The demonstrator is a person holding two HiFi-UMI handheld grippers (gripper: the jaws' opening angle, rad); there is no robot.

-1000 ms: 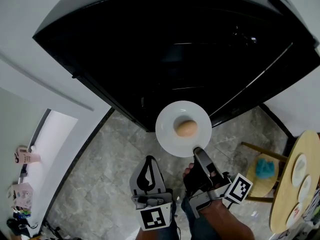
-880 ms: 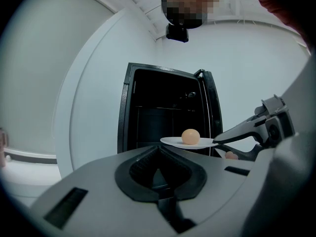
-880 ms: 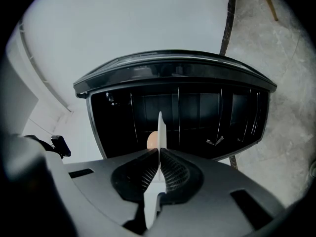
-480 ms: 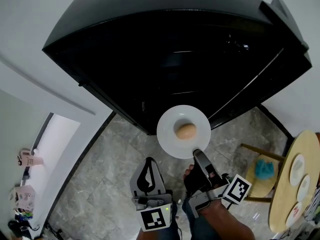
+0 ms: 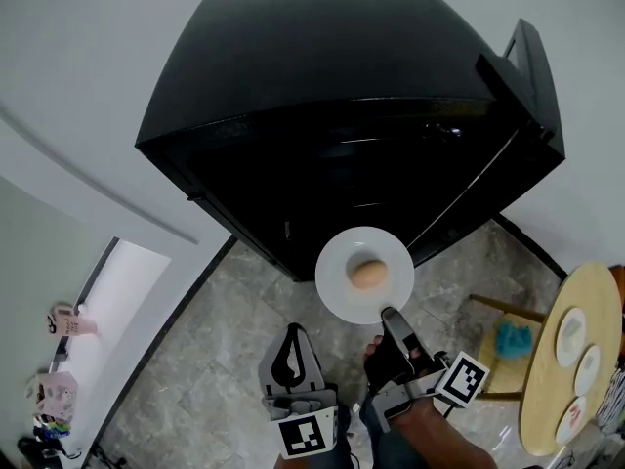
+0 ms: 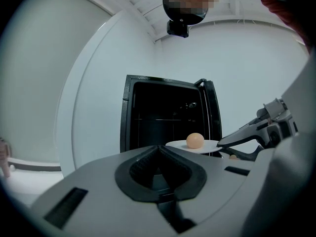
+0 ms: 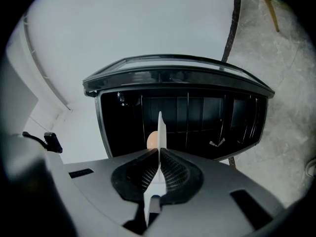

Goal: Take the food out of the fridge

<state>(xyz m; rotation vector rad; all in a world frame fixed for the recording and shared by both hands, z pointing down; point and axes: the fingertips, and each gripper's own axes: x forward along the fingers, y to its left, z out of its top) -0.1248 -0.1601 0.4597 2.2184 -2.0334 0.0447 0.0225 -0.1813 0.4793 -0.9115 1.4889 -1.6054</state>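
Right gripper [image 5: 390, 315] clamps rim of round white plate [image 5: 337, 283] carrying smooth tan egg-like ball [image 5: 366, 275], just before open black fridge [image 5: 322, 115]; left gripper [image 5: 292, 330] closed, empty.

glossy black fridge, smooth white plate
the fridge [image 5: 322, 76] has a glossy black shell; the plate [image 5: 337, 262] looks like smooth white glazed ceramic, the food [image 5: 366, 275] on it matt tan. the floor [image 5: 215, 360] is grey veined stone, the table [image 5: 542, 389] wood-toned. the left gripper [image 6: 158, 148] and right gripper [image 7: 159, 151] look like matt grey plastic with ribbed black pads [image 7: 174, 174].
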